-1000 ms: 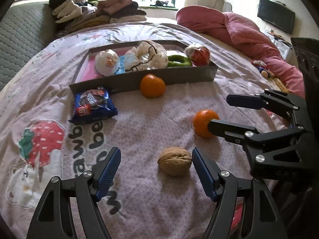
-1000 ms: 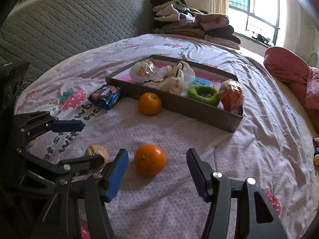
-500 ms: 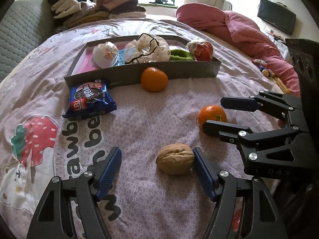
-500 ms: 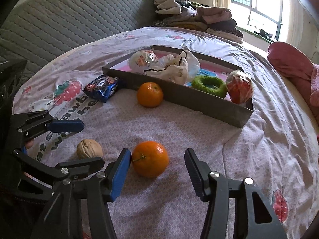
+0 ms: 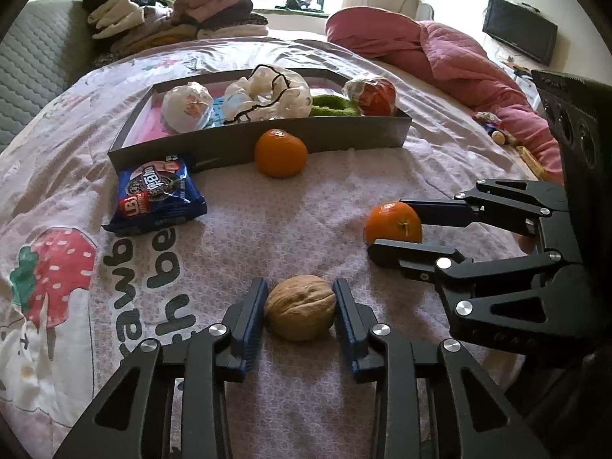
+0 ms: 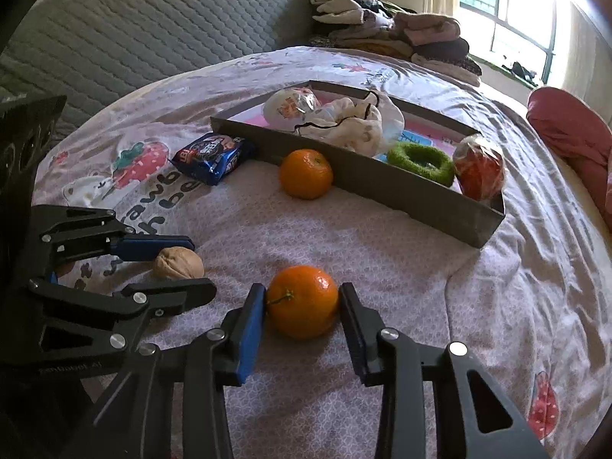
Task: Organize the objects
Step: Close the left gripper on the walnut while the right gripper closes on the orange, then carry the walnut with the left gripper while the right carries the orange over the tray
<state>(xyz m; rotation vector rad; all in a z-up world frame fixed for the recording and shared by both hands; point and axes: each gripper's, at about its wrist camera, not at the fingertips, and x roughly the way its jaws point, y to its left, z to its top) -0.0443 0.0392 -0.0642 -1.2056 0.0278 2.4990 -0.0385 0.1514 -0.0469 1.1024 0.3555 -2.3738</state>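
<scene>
My left gripper [image 5: 300,311] is shut on a walnut [image 5: 300,313] that rests on the bedspread; it also shows in the right wrist view [image 6: 179,264]. My right gripper [image 6: 302,308] is shut on an orange [image 6: 302,300], still on the bed; the same orange shows in the left wrist view [image 5: 393,222]. A second orange [image 5: 281,153] lies against the front wall of the grey tray [image 5: 344,137]. A blue snack packet [image 5: 157,193] lies left of it. The tray holds a white wrapped ball [image 5: 186,107], a white bag [image 5: 267,93], a green ring [image 5: 334,105] and a red wrapped ball [image 5: 375,93].
Folded clothes [image 5: 172,26] are stacked at the far side of the bed. A pink quilt [image 5: 440,57] lies at the far right. A grey quilted headboard [image 6: 134,30] runs along the left. The printed bedspread [image 5: 57,248] covers the whole bed.
Both grippers moved forward and closed: the left onto the walnut, the right onto the near orange. Both were open around them before.
</scene>
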